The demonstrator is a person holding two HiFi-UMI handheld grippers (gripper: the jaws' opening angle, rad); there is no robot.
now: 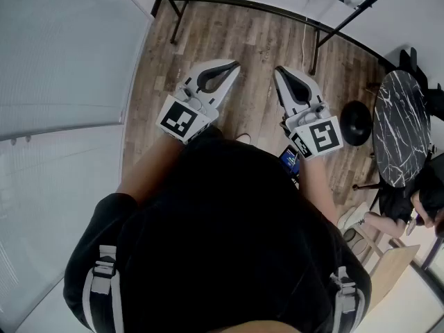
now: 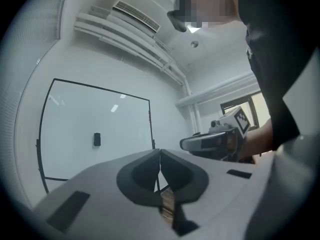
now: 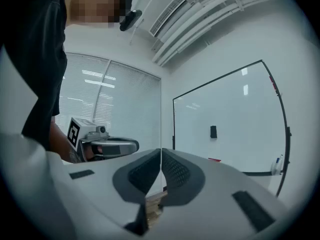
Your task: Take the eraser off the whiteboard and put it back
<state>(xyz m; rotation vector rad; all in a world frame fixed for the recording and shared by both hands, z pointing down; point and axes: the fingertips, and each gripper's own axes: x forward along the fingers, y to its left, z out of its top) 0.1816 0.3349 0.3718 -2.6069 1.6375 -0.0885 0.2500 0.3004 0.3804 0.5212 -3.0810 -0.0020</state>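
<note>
both grippers were held level and side by side over the wooden floor (image 1: 229,37), and both were empty. the left gripper (image 1: 234,65) had its jaws pressed together with nothing between them, and the right gripper (image 1: 279,70) was closed the same way. the eraser (image 3: 213,131), a small dark block, sat about mid-height on the whiteboard (image 3: 240,99) at the far side of the room, well apart from either gripper. the task looked not yet begun.

the plainest risk was arriving with the jaws closed like this. a closed tip would shove the eraser along the board or knock it to the floor rather than straddle it. the eraser also lay flat against the panel, so pads that caught only its edges could let it slip out on the pull. the board seemed to stand on the thin black legs (image 1: 175,21) ahead, so a hard push might rock it. on the return, letting go before the eraser's face met the board would probably drop it. held this near each other, the two grippers could also clash if both reached in.
</note>
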